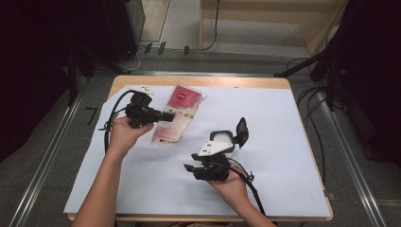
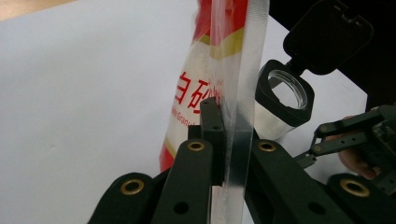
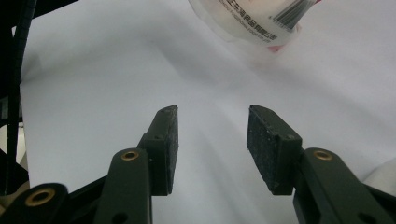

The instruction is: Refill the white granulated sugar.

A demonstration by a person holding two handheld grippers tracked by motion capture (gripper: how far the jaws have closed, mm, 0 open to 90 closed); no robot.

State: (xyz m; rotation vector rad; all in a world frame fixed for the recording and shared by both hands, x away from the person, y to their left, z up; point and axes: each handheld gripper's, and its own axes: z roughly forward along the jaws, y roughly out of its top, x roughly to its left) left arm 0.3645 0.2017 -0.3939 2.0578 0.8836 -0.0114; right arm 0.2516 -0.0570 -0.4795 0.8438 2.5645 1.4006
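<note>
A red and white pouch (image 1: pixel 178 113) with a clear sealed edge lies tilted at the back left of the white sheet. My left gripper (image 1: pixel 171 115) is shut on that edge; in the left gripper view the jaws (image 2: pixel 224 123) pinch the clear strip of the pouch (image 2: pixel 198 70). A clear jar with a black rim (image 1: pixel 226 140) stands near the middle, its flip lid (image 1: pixel 242 131) standing open. Just in front of the jar my right gripper (image 1: pixel 190 162) is open and points left. Nothing lies between its pads (image 3: pixel 261 144), and the pouch's bottom end (image 3: pixel 252 18) is farther ahead.
A white sheet (image 1: pixel 283 142) covers the wooden table (image 1: pixel 198 81). Cables trail from both grippers toward the front edge. Dark stands and cables (image 1: pixel 312 66) surround the table on the floor. The jar (image 2: pixel 282 100) and the right gripper (image 2: pixel 355 135) sit beyond the pouch in the left gripper view.
</note>
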